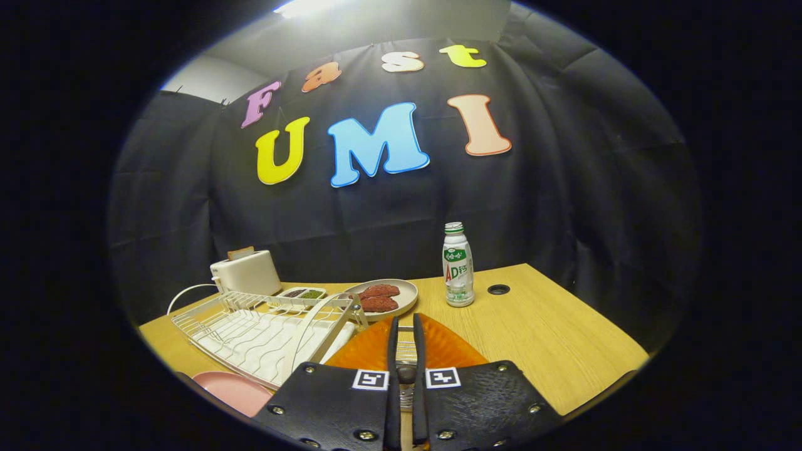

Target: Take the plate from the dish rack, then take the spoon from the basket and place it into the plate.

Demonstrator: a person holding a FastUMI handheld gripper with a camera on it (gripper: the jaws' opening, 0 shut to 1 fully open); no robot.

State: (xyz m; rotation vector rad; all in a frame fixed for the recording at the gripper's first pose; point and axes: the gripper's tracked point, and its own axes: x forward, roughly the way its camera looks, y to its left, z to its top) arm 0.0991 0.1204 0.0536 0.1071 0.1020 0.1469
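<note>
A wooden table (551,338) stands before a black cloth wall, bearing a white wire dish rack (250,332), a toaster (246,273), a dish of red food (383,296) and a bottle (458,266). An orange plate (451,347) lies flat under the gripper (405,332), beside the rack. The level fingers are clenched on a metal spoon (406,351), its long axis running straight ahead between them above the plate.
</note>
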